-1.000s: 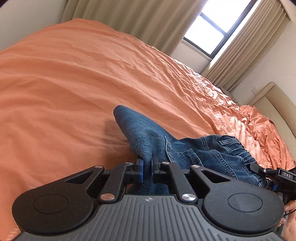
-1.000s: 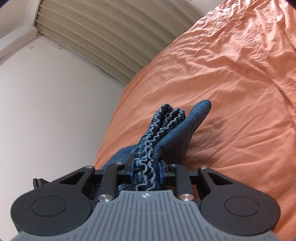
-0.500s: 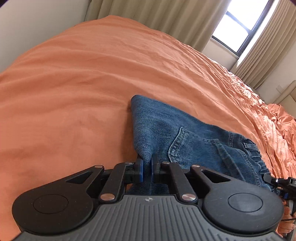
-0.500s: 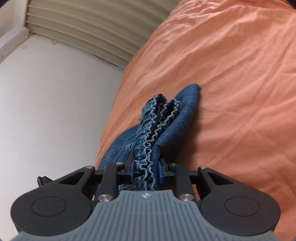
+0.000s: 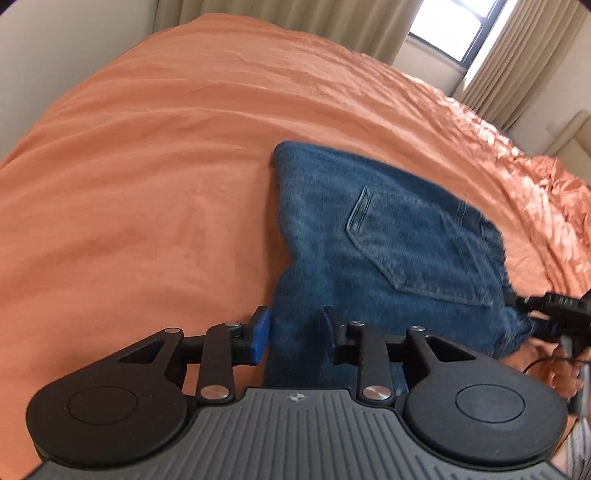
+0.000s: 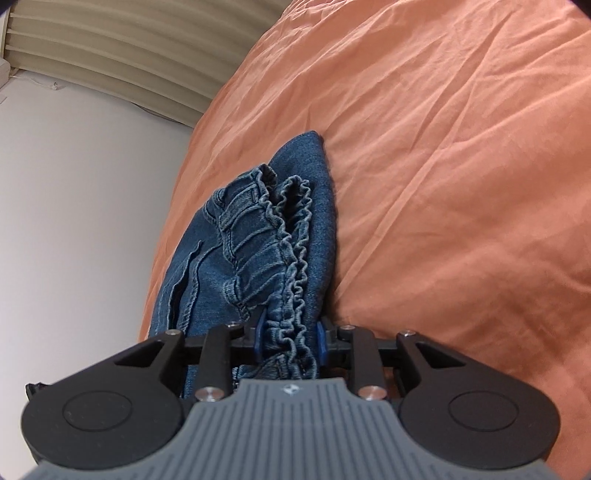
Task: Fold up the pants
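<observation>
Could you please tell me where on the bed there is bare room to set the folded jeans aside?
The orange bedspread lies bare left of the jeans, up to the curtains. It is crowded on the right, where the right claw holds the waistband.

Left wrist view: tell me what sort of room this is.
Most likely a bedroom. A wide bed with an orange cover fills the view, beige curtains hang beside a window, and jeans lie on the cover.
</observation>
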The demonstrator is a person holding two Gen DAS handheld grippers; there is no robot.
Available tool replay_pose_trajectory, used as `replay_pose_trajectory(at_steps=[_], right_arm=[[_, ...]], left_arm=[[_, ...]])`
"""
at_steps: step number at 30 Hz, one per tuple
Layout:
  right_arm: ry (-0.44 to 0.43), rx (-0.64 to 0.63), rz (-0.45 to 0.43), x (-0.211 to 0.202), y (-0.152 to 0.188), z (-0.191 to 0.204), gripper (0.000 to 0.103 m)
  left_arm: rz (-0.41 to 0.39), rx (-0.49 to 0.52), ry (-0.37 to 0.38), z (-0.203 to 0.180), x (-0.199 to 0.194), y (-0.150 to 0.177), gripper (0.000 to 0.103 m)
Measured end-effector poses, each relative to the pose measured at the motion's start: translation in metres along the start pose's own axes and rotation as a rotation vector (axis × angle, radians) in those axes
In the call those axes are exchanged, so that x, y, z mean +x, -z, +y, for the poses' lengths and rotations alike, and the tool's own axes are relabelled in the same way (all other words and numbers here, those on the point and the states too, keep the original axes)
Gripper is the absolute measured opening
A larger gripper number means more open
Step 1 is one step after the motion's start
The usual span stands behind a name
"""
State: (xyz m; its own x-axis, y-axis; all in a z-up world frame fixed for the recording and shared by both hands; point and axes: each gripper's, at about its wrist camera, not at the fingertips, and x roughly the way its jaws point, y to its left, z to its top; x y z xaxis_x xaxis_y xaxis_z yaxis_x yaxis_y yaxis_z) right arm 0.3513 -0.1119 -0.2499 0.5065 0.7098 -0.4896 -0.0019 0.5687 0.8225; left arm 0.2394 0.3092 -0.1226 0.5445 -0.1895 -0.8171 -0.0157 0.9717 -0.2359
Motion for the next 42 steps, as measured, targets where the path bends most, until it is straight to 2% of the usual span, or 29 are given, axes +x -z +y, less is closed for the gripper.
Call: replay_pose_trajectory(at_steps=[3,7,11,13,14,16,17,20,23,27,31,35,39,40,42], right_arm=[[0.011,0.008,0.003,-0.001,0.002,-0.002,0.022],[0.057,-0.007,0.023,0.002,0.000,0.003,0.022],[0.116,-0.039,0.036,0.007,-0.005,0.015,0.025],[0.152,-0.092,0.053,0.008,-0.009,0.026,0.030],[0.172,-0.126,0.067,0.009,-0.012,0.034,0.031],[0.206,-0.180,0.070,0.004,-0.016,0.046,0.042],[0.216,-0.217,0.061,-0.003,-0.016,0.052,0.042],[0.259,-0.342,0.010,-0.025,-0.015,0.081,0.050],[0.258,-0.468,-0.043,-0.053,-0.008,0.116,0.054],[0.237,-0.620,-0.109,-0.095,0.012,0.165,0.058],[0.205,-0.776,-0.192,-0.145,0.047,0.212,0.070],[0.179,-0.863,-0.261,-0.187,0.084,0.236,0.078],[0.143,-0.887,-0.317,-0.226,0.122,0.245,0.081],[0.139,-0.895,-0.332,-0.232,0.130,0.245,0.081],[0.153,-0.905,-0.371,-0.242,0.150,0.243,0.081]], left_arm=[[0.020,0.025,-0.066,-0.001,-0.003,0.019,0.038],[0.022,-0.034,-0.090,0.006,0.004,0.037,0.044],[0.011,-0.010,-0.139,0.000,0.004,0.039,0.051],[0.011,0.024,-0.179,-0.007,-0.002,0.034,0.053],[0.010,0.037,-0.197,-0.011,-0.007,0.031,0.053],[-0.005,0.071,-0.238,-0.021,-0.020,0.027,0.053],[-0.018,0.091,-0.252,-0.026,-0.029,0.026,0.053],[-0.082,0.134,-0.281,-0.037,-0.064,0.022,0.053],[-0.149,0.143,-0.295,-0.048,-0.105,0.010,0.053],[-0.224,0.189,-0.351,-0.072,-0.158,-0.005,0.053],[-0.311,0.210,-0.384,-0.100,-0.216,-0.008,0.053],[-0.396,0.230,-0.395,-0.133,-0.265,0.010,0.053],[-0.449,0.297,-0.464,-0.171,-0.302,0.033,0.054],[-0.451,0.312,-0.467,-0.178,-0.309,0.039,0.056],[-0.461,0.315,-0.465,-0.190,-0.316,0.050,0.075]])
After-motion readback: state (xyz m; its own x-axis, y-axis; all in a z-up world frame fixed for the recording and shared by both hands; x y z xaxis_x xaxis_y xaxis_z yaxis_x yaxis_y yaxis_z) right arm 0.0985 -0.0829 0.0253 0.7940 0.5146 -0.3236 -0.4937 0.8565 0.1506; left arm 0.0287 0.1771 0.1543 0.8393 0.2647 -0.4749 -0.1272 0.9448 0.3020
